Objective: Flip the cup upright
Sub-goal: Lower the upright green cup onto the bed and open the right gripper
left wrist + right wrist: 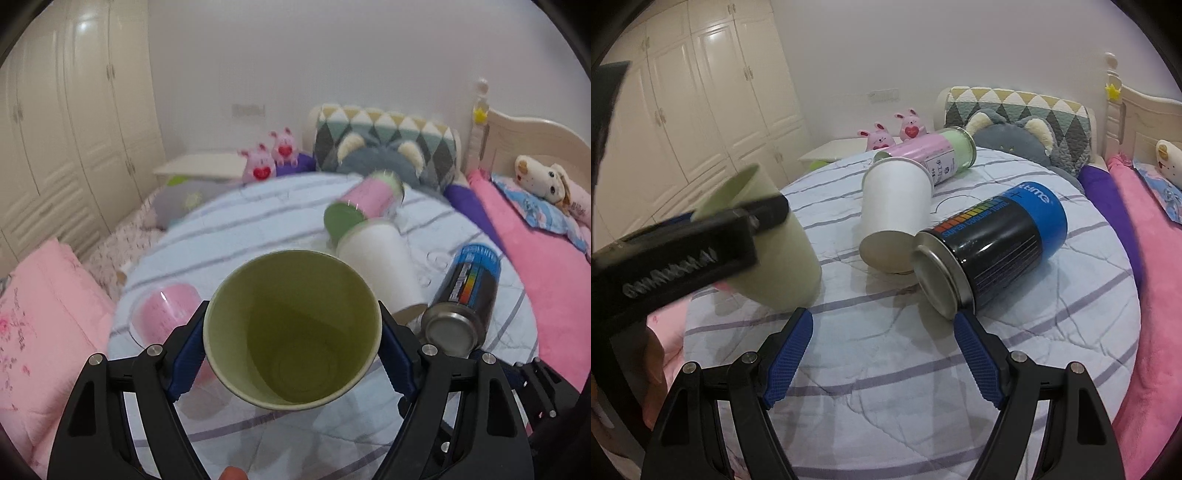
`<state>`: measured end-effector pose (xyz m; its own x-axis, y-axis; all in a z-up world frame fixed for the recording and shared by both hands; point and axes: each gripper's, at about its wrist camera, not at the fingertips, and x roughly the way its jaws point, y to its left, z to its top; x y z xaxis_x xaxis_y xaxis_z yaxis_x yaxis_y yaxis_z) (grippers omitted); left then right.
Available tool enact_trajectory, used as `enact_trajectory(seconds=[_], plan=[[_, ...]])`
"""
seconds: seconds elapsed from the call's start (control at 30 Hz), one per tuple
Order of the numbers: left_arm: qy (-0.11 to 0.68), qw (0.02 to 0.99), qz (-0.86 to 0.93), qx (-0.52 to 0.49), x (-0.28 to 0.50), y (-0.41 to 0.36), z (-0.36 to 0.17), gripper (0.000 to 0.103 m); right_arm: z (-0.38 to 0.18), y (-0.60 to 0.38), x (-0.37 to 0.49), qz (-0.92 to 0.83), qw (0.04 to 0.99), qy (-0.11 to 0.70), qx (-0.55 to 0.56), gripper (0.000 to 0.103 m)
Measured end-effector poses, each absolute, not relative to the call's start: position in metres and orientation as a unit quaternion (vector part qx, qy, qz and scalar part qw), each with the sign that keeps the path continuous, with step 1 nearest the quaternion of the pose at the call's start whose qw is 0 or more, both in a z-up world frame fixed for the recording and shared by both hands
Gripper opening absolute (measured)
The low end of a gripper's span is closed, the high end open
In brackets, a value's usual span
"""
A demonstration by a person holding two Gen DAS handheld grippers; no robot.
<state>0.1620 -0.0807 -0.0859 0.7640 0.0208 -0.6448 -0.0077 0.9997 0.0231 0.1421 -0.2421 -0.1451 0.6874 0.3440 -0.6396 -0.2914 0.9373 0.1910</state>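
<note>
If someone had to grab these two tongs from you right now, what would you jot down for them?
Left tongs: shut on the green cup, gripped by its sides and held above the bed, mouth tilted up toward the camera.
Right tongs: open, empty, hovering near the black-and-blue can.
White cup, the can and the pink-and-green can lie on their sides.
Done: green cup lifted.
Left: level it out, set it down standing, let go.

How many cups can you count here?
2: a green cup held in the left hand-held gripper, and a white cup lying on the bed. None seems hidden.
</note>
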Motion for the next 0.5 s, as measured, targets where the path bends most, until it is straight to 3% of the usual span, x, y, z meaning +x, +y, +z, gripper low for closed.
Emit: enact_trajectory(seconds=[0.5], plan=[[0.349, 0.937, 0.006, -0.009, 0.1616, -0.0759, -0.086, 0.084, -0.1393, -0.2349, 0.1385, 0.155, 0.921, 0.357, 0.022, 0.08]])
